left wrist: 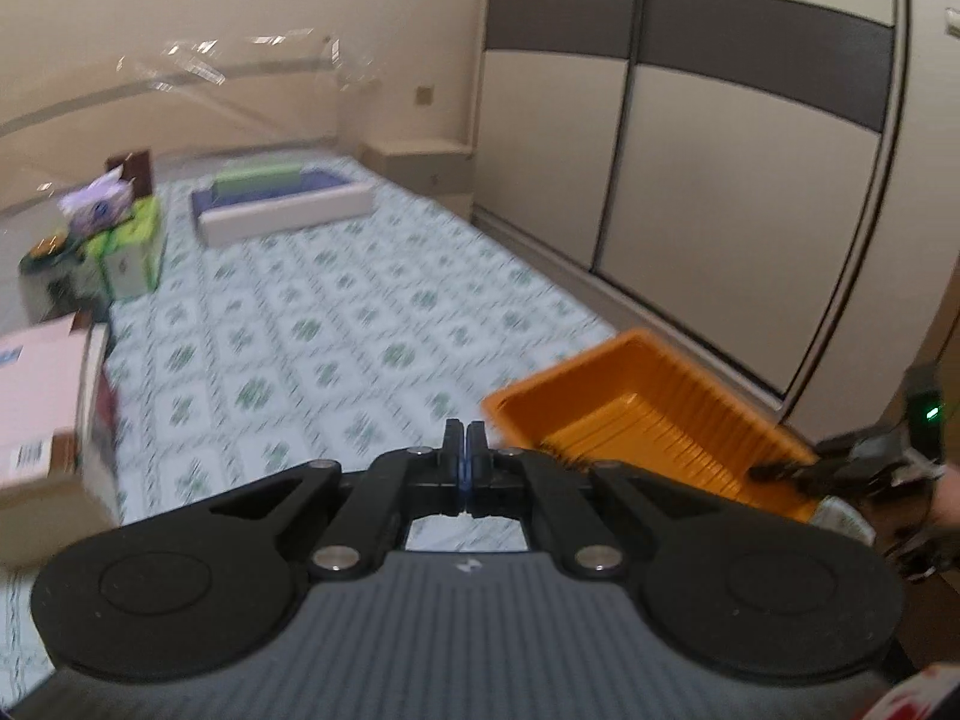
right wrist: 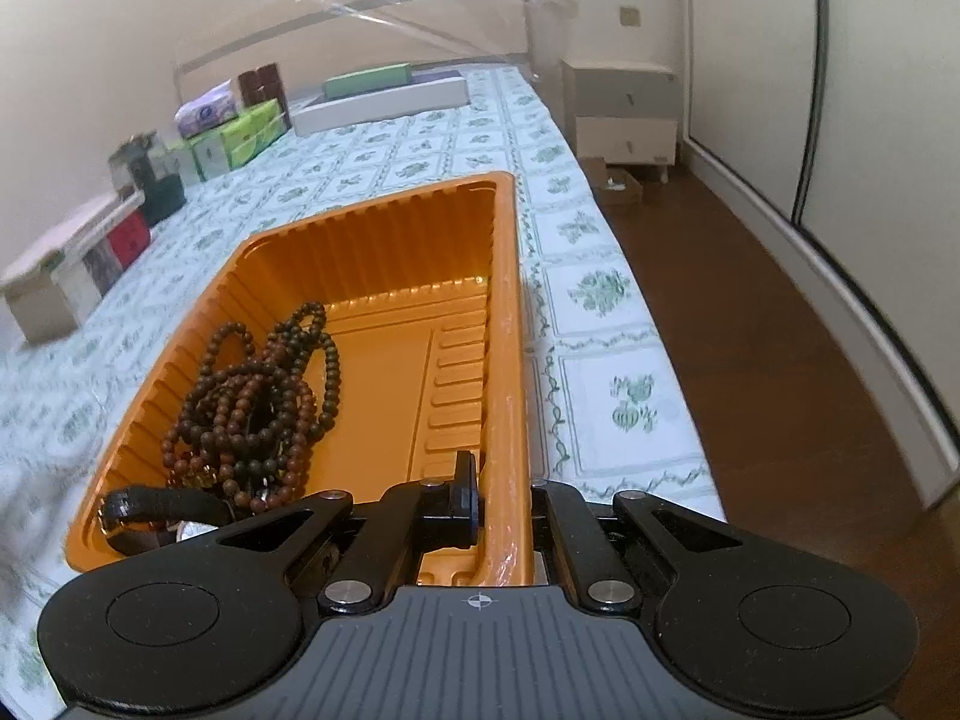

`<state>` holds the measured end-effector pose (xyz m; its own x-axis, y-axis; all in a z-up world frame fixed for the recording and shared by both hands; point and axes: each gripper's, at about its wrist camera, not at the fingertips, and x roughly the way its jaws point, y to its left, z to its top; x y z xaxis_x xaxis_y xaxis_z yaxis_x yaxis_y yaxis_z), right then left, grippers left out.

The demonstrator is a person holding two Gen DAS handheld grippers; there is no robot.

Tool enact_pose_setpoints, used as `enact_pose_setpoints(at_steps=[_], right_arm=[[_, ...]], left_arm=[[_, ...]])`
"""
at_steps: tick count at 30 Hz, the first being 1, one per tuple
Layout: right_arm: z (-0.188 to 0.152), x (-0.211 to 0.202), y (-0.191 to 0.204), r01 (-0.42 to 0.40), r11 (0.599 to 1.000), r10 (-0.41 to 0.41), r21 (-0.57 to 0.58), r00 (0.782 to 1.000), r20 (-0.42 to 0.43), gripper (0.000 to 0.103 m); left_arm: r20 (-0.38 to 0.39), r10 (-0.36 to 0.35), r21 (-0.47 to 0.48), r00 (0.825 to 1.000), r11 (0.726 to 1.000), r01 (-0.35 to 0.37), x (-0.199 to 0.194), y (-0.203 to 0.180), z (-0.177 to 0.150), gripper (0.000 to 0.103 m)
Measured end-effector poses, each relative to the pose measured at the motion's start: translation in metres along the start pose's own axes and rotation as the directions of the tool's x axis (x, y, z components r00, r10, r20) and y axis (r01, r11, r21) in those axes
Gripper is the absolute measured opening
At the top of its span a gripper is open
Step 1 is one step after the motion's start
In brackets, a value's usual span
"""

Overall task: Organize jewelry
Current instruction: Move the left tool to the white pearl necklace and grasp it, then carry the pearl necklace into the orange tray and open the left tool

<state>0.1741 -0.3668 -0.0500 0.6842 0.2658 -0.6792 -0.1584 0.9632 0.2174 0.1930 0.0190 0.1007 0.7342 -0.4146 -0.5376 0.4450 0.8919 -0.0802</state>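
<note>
Item 1, nearest: my right hand-held gripper point(right wrist: 501, 498), clamped on the right-hand rim of the orange tray point(right wrist: 384, 252); one finger sits inside the wall, the other outside it.

Item 2: my left hand-held gripper point(left wrist: 465, 438), fingers pressed together on nothing, held above the surface with the tray ahead and to its right.

Item 3: bead strands point(right wrist: 264, 396), dark brown, heaped in the near-left part of the tray, to the left of the right hand-held gripper. A black strap point(right wrist: 162, 507), perhaps a watch, lies at the near-left corner.

Item 4, key relation: the tray's long axis runs away from me, in line with the right fingers. The right hand already holds it; the left is free, and I judge it the hand to reach the beads.

Item 5: surface point(right wrist: 420, 150) under a green-patterned white cloth; boxes point(right wrist: 240, 138) along its left edge, a flat white case point(right wrist: 384, 105) at the far end.

Item 6: room, with wood floor point(right wrist: 750, 330), small drawer unit point(right wrist: 624, 114) and sliding wardrobe doors point(left wrist: 720, 150).
</note>
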Motion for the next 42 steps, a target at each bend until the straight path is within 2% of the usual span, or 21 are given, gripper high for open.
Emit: enact_pose_setpoints(at_steps=[5, 9, 10, 11, 12, 13, 17, 20, 26, 30, 36, 39, 42], right_arm=[[-0.004, -0.002, -0.009, -0.025, 0.997, 0.024, 0.069, 1.000, 0.010, 0.004], [-0.005, -0.004, -0.011, -0.041, 0.996, 0.039, 0.085, 0.999, 0.017, 0.008], [-0.006, -0.005, -0.011, -0.041, 0.996, 0.039, 0.083, 0.999, 0.019, 0.019], [-0.007, -0.005, -0.012, -0.037, 0.996, 0.036, 0.080, 0.999, 0.020, 0.042], [-0.009, -0.006, -0.012, -0.032, 0.996, 0.030, 0.081, 0.999, 0.028, 0.054], [-0.010, -0.007, -0.013, -0.032, 0.996, 0.028, 0.088, 0.999, 0.040, 0.061], [-0.011, -0.013, -0.013, -0.038, 0.995, 0.032, 0.094, 0.997, 0.064, 0.061], [-0.010, -0.016, -0.011, -0.027, 0.996, 0.021, 0.079, 0.997, 0.069, 0.061], [-0.013, -0.019, -0.015, -0.012, 0.995, 0.006, 0.095, 0.998, 0.065, 0.061], [-0.015, -0.021, -0.018, -0.003, 0.995, -0.003, 0.098, 0.998, 0.064, 0.061], [-0.013, -0.019, -0.018, -0.004, 0.995, -0.003, 0.101, 0.998, 0.069, 0.061], [-0.013, -0.019, -0.017, -0.009, 0.995, 0.002, 0.100, 0.997, 0.075, 0.061], [-0.013, -0.019, -0.015, -0.013, 0.995, 0.005, 0.101, 0.997, 0.078, 0.061]], left_arm=[[0.040, -0.040, 0.051, 0.998, 0.998, 0.038, -0.002, -0.021, 0.024, 0.000], [0.018, 0.026, 0.052, 0.999, 0.998, -0.027, 0.005, -0.010, 0.020, 0.000], [-0.006, 0.063, 0.048, 0.998, 0.997, -0.062, 0.010, -0.004, 0.013, 0.000], [-0.021, 0.094, 0.050, 0.995, 0.994, -0.093, 0.013, 0.002, 0.005, 0.001], [-0.044, 0.118, 0.046, 0.992, 0.992, -0.116, 0.017, 0.007, -0.004, 0.001], [-0.078, 0.132, 0.032, 0.988, 0.991, -0.129, 0.024, 0.015, -0.015, 0.004], [-0.174, 0.170, 0.021, 0.970, 0.985, -0.169, 0.048, 0.031, -0.057, 0.005], [-0.228, 0.170, 0.029, 0.959, 0.985, -0.167, 0.067, 0.030, -0.085, 0.005], [-0.268, 0.170, 0.067, 0.948, 0.985, -0.158, 0.092, 0.020, -0.120, 0.006], [-0.296, 0.193, 0.096, 0.936, 0.980, -0.172, 0.104, 0.019, -0.130, 0.009], [-0.279, 0.206, 0.076, 0.938, 0.978, -0.192, 0.106, 0.023, -0.131, 0.009], [-0.293, 0.185, 0.058, 0.938, 0.983, -0.175, 0.108, 0.024, -0.130, 0.002], [-0.308, 0.182, 0.045, 0.934, 0.983, -0.177, 0.108, 0.023, -0.123, 0.001]])
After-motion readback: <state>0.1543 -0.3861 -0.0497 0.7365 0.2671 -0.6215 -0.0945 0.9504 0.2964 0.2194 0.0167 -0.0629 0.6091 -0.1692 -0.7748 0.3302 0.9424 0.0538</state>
